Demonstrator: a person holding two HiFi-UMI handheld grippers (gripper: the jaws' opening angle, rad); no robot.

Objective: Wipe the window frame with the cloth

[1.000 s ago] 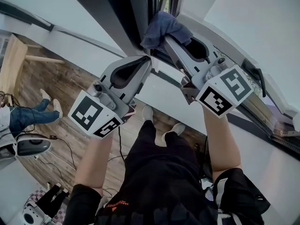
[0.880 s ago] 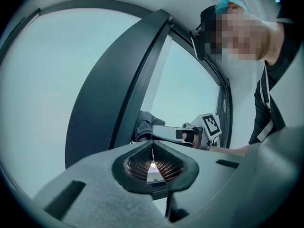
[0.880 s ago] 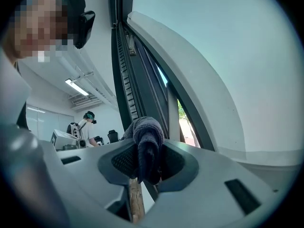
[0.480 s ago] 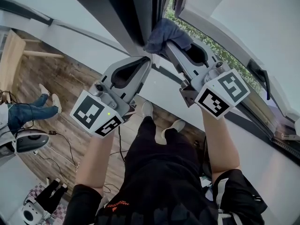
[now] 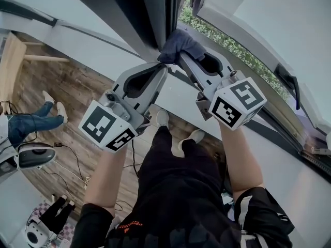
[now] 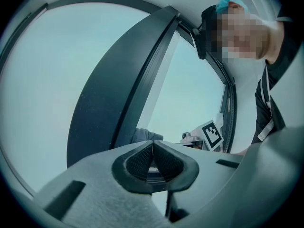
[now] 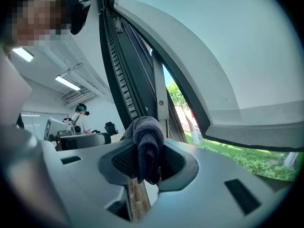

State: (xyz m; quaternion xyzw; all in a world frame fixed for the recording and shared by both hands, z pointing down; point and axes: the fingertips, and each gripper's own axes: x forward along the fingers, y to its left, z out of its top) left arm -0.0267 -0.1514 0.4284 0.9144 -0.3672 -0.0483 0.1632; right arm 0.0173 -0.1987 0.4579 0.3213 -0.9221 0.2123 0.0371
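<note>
1. Head view: the right tool (image 5: pixel 181 56) is up at the dark window frame (image 5: pixel 155 14). A dark blue cloth (image 5: pixel 179 41) is bunched at its tip and touches the frame's edge. The left tool (image 5: pixel 162 68) sits just beside it, slightly lower, above the wooden floor (image 5: pixel 67 92).
2. Left gripper view: this tool's jaws are closed together with nothing between them. The frame slants past behind, and the cloth peeks out just beyond the tip, with the right tool's marker cube (image 6: pixel 212 133) to its right.
3. Right gripper view: the jaws are clamped on the cloth, which bulges above the tips. The frame rises behind, with grass (image 7: pixel 237 158) outside.
</note>
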